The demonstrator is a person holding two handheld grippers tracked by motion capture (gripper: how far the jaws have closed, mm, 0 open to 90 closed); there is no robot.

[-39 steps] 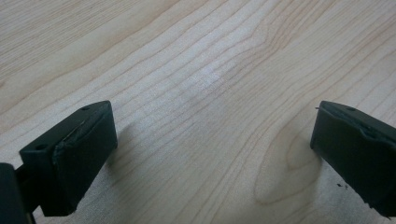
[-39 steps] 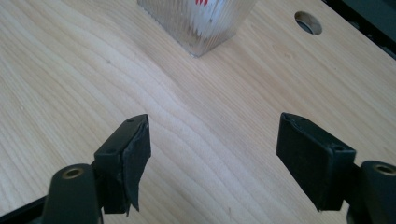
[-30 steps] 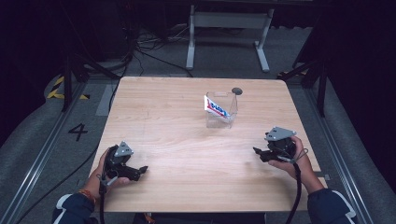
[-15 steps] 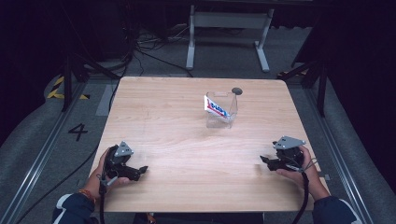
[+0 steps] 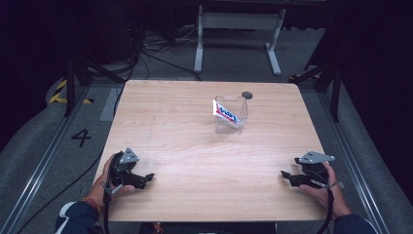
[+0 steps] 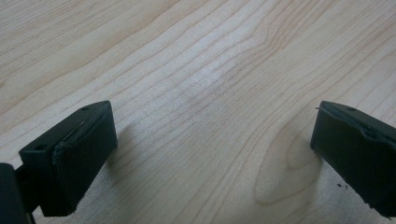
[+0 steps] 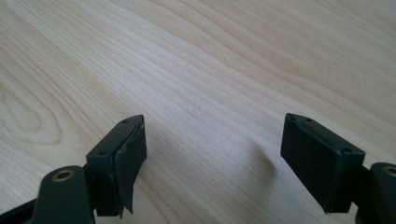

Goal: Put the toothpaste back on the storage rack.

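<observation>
Right hand-held gripper (image 5: 287,176) has drawn back, resting low, jaws apart.

We read a black "4" (image 5: 81,138) on the grey floor left of the surface; the red-and-blue print on the white label (image 5: 225,113) stays illegible.

My left gripper (image 5: 130,171) was black, topped with a grey three-cornered plate, and a dark cable trailed from it toward the table's near edge. My right gripper (image 5: 308,173) matched it: black body, grey plate, black cable. Each jaw was a blocky black piece with small screw holes along its top and a dark pad on its inner face; one right pad (image 7: 129,158) looked frayed at its edge. A brass-coloured screw (image 7: 63,175) sat behind it. My sleeves (image 5: 77,217) were dark blue, with an orange band at the left wrist.
</observation>
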